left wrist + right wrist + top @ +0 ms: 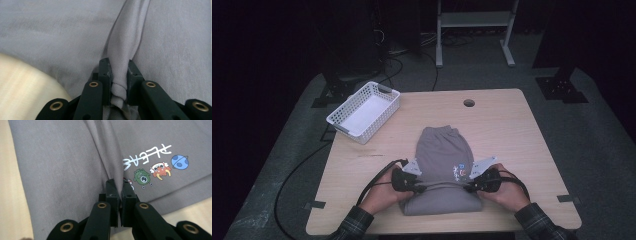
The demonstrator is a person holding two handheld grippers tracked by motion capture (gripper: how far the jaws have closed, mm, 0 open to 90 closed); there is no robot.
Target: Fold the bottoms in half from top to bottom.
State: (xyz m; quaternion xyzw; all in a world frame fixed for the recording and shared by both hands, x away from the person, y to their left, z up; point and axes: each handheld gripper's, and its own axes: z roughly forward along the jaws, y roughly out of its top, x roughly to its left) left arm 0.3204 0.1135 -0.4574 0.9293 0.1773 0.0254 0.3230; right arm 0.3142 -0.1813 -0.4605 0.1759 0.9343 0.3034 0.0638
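A grey pair of shorts (443, 150) with a small colourful cartoon print (160, 168) lies folded on the wooden table (507, 125), waistband toward the far side. My left gripper (412, 186) pinches the garment's near left edge; a bunched fold of grey cloth (120, 82) is clamped between its jaws. My right gripper (472, 184) is shut on the near right edge, a thin ridge of fabric (107, 167) running up from its jaws beside the print. A taut fold line stretches between the two grippers across the shorts.
A white plastic basket (364, 111) stands at the table's far left corner. A round cable hole (469, 103) sits near the far edge. Black cables trail off the left side to the floor. A metal frame (474, 30) stands behind the table.
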